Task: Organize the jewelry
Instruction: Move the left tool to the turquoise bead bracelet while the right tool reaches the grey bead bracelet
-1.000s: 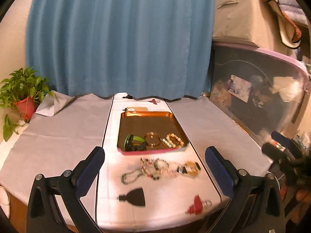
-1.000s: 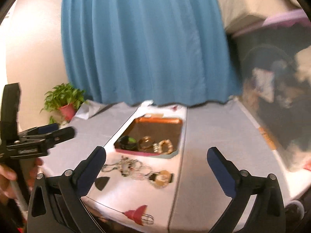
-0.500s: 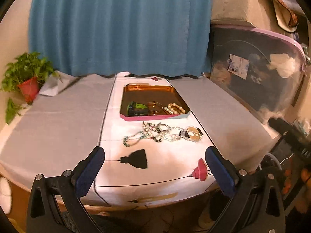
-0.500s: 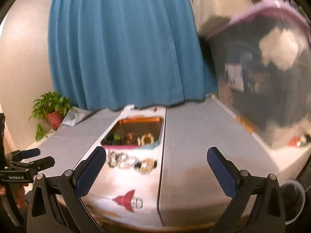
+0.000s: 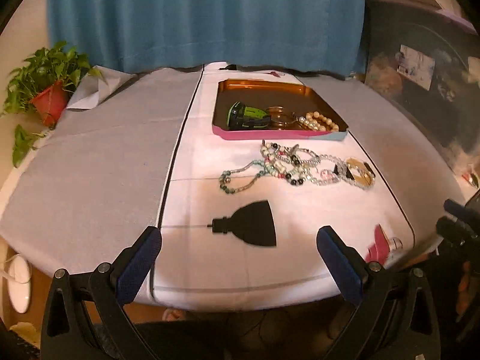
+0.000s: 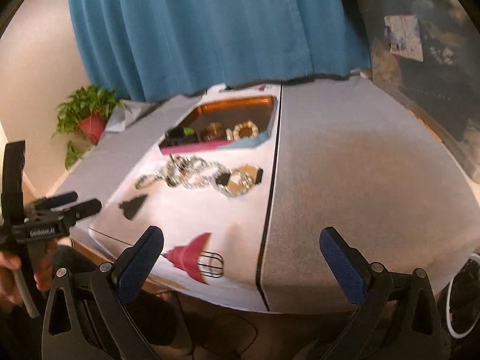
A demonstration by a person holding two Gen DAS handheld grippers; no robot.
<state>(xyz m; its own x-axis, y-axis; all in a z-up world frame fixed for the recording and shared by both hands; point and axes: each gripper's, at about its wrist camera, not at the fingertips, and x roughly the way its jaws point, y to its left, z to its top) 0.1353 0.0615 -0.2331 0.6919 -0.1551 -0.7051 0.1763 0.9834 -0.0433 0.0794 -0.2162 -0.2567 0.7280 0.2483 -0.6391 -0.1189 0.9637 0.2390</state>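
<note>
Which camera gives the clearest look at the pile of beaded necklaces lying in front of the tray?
The left wrist view: the beaded necklaces lie sharp and nearly centred there, so single beads and strands can be told apart. The right wrist view shows the same pile from the side, motion-blurred, as a glittery tangle only.

Looks like a lived-in room of a home, not a shop or lab. Blue curtain (image 5: 207, 15) hanging full-width behind the far edge of a cloth-covered table (image 5: 90, 165). Potted plant (image 5: 48, 90) in a red pot at the table's far left corner. Clear storage bin (image 5: 420, 69) crammed with household odds and ends along the right edge, contents too blurred to name. Possibly a white slipper (image 5: 18, 282) on the floor below the near left corner.
</note>
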